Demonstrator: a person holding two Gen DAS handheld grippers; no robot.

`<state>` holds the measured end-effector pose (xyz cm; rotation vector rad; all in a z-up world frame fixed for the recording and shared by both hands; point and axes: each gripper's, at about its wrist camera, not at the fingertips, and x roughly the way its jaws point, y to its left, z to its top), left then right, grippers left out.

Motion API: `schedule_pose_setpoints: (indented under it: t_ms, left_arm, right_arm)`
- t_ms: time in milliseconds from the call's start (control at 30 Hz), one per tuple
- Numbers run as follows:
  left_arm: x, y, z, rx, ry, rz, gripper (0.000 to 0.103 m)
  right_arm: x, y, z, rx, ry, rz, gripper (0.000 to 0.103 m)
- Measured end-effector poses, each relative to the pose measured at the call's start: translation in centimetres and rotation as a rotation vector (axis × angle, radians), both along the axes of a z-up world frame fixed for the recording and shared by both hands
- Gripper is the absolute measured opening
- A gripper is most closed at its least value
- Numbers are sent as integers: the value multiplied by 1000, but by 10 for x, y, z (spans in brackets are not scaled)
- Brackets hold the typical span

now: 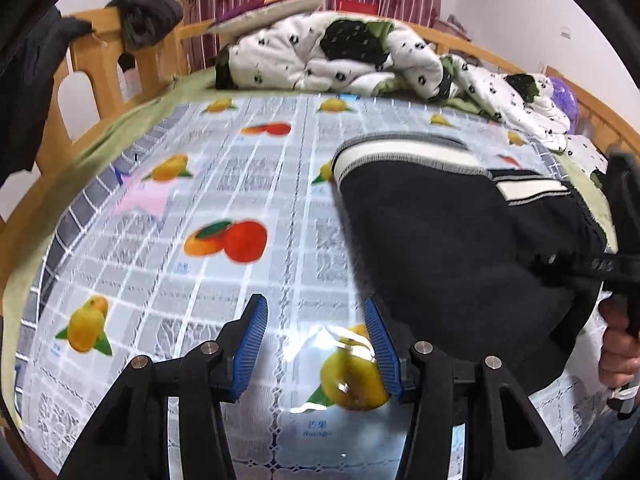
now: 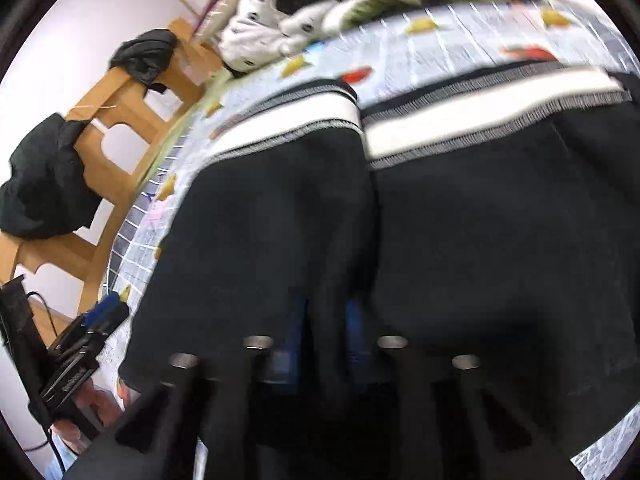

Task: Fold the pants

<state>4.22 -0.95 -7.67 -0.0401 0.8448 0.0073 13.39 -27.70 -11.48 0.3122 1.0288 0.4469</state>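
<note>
Pants (image 2: 460,240) clamped in right tool (image 2: 326,332); left tool (image 1: 316,340) spread apart over tablecloth (image 1: 208,184)

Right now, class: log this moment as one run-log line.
left gripper: open, empty, above tablecloth | right gripper: shut on pants fold | pants: partly lifted

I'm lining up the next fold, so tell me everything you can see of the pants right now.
The pants are black, of soft knit-looking fabric, with white bands edged in grey stitching at the far end. They lie on the fruit-print cloth covering the bed. In the right wrist view, two dark sections sit side by side. The right gripper is closed on a ridge of the black fabric. The left gripper is open beside the pants, not touching them.
</note>
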Motion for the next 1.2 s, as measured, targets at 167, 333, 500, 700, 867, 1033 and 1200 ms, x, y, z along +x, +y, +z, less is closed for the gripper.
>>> schedule_pose_setpoints:
  t_ms: [167,333,500,700,867,1033,1200]
  left_arm:
    - [0,2,-3,1,0,-9,48]
    - [0,2,-5,-71,9,-45,48]
    - [-21,9,-11,-237,-8,-89,48]
    - [-47,-21,-12,-280,-8,-308,69]
    - [-34,-66,-27,-174,27,-233,69]
    - [-18,-92,-45,-50,80,-168,69]
    - [-19,-117,-34,-10,27,-241,70]
  right_arm:
    - [2,-1,15,23,-43,10,17]
    - [15,2,-9,54,57,55,42]
    - [15,2,4,67,-11,76,13]
    - [8,-22,56,126,-155,48,11]
    - [1,-31,82,82,-250,58,11]
    - [-8,-63,96,99,-304,4,10]
    - [-29,-147,118,107,-419,-182,10]
